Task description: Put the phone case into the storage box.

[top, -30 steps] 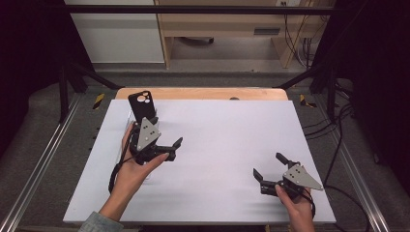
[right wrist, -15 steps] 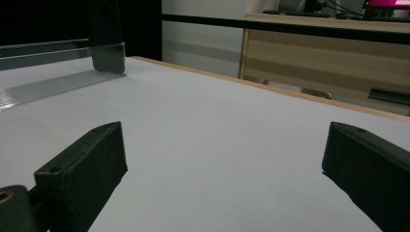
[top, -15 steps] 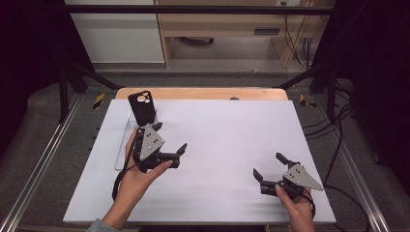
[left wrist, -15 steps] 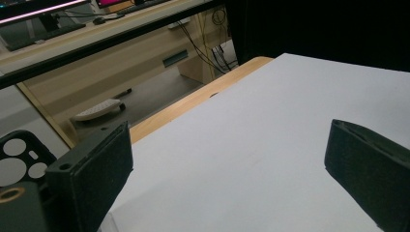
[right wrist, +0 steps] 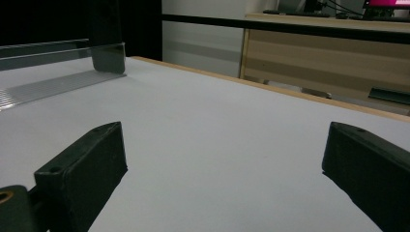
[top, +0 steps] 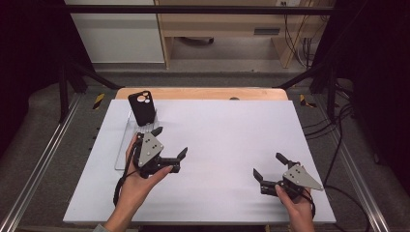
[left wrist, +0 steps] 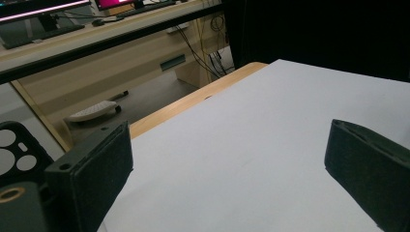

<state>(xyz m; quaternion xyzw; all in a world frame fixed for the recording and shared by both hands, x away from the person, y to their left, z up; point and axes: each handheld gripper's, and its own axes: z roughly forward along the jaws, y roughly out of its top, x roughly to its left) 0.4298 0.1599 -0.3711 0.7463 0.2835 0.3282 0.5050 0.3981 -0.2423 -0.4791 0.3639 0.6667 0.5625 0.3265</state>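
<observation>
We hold the left gripper (top: pixel 169 145) left of the frame's middle in the high view, low over the white counter (top: pixel 232 140), its jaws spread wide with nothing between them; its own view shows bare sheet in the gap, which suits a tool that is free and ready rather than carrying anything. The right gripper (top: pixel 268 166) sits at the lower right of the frame, well apart from the other, its jaws likewise spread and empty over bare counter, as its own view confirms; we judge it is parked out of the way so the near-left work area is unobstructed. The likely object of work, a black phone case (top: pixel 141 108) with camera cut-outs, stands upright in the upper left of the counter, propped on a clear stand (top: pixel 126 140) that runs toward us along the counter's left side. Standing it up that way leaves both flat faces exposed, which we think makes it easier to pinch than if it lay flat. The left gripper is the nearer one, just below the case in the frame, not touching it, and a corner of the case (left wrist: pixel 17 152) shows at the left edge of its view.
</observation>
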